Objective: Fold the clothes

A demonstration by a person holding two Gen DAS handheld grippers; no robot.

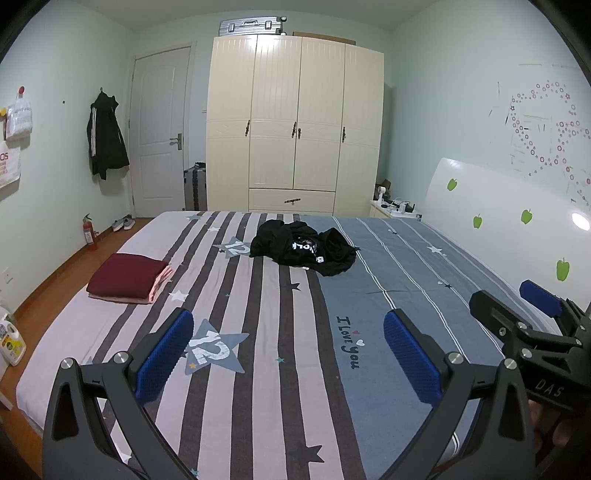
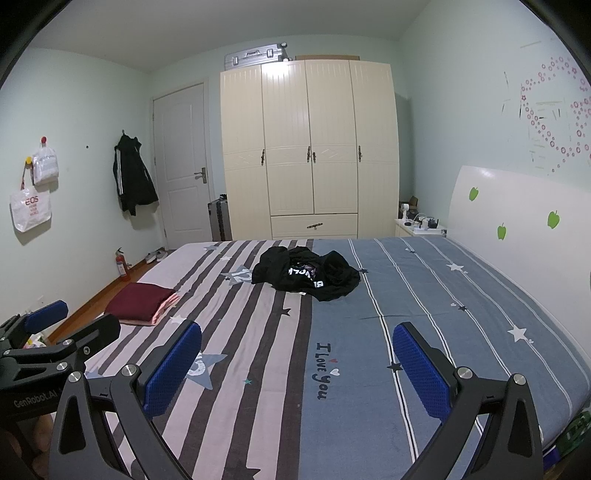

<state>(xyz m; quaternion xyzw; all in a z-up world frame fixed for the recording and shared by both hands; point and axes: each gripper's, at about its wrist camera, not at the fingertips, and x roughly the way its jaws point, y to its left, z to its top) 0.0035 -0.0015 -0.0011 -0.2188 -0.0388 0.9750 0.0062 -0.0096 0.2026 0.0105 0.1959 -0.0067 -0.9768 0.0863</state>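
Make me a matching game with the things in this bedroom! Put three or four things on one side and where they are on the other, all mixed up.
Things:
1. black garment
2. dark red folded clothes
3. silver suitcase
4. black jacket

Places:
A. hanging on the wall beside the door
B. lying crumpled in the middle of the bed
C. stacked neatly near the left edge of the bed
D. lying flat on top of the wardrobe

Right pairs: 1-B, 2-C, 3-D, 4-A
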